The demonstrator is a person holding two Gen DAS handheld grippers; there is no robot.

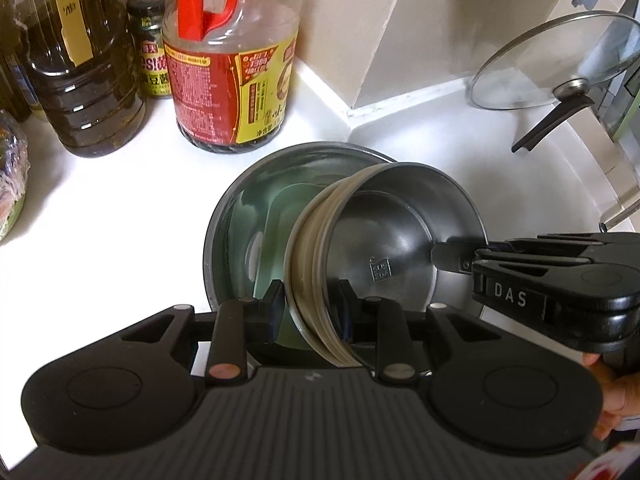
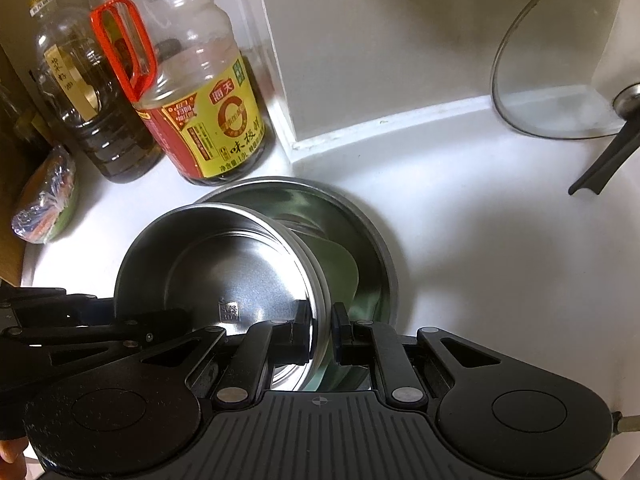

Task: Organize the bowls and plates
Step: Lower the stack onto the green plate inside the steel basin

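A tilted stack of nested steel bowls (image 1: pixel 400 232) (image 2: pixel 224 264) hangs just above a wide steel basin (image 1: pixel 224 208) (image 2: pixel 380 248) on the white counter. A pale green plate (image 1: pixel 276 216) (image 2: pixel 340 272) lies inside the basin. My left gripper (image 1: pixel 310 302) is shut on the stack's near rim, one finger inside and one outside. From the right, my right gripper (image 1: pixel 452 258) is shut on the opposite rim. In the right wrist view, the right gripper (image 2: pixel 320 326) pinches the rim, and the left gripper (image 2: pixel 132 316) holds the stack's left edge.
Behind the basin stand a dark oil bottle (image 1: pixel 80 80) (image 2: pixel 100 120), a small jar (image 1: pixel 150 40) and a red-handled soy sauce bottle (image 1: pixel 232 80) (image 2: pixel 200 112). A glass lid (image 1: pixel 560 60) (image 2: pixel 560 80) leans on the wall at right. A wrapped bag (image 2: pixel 48 196) lies at left.
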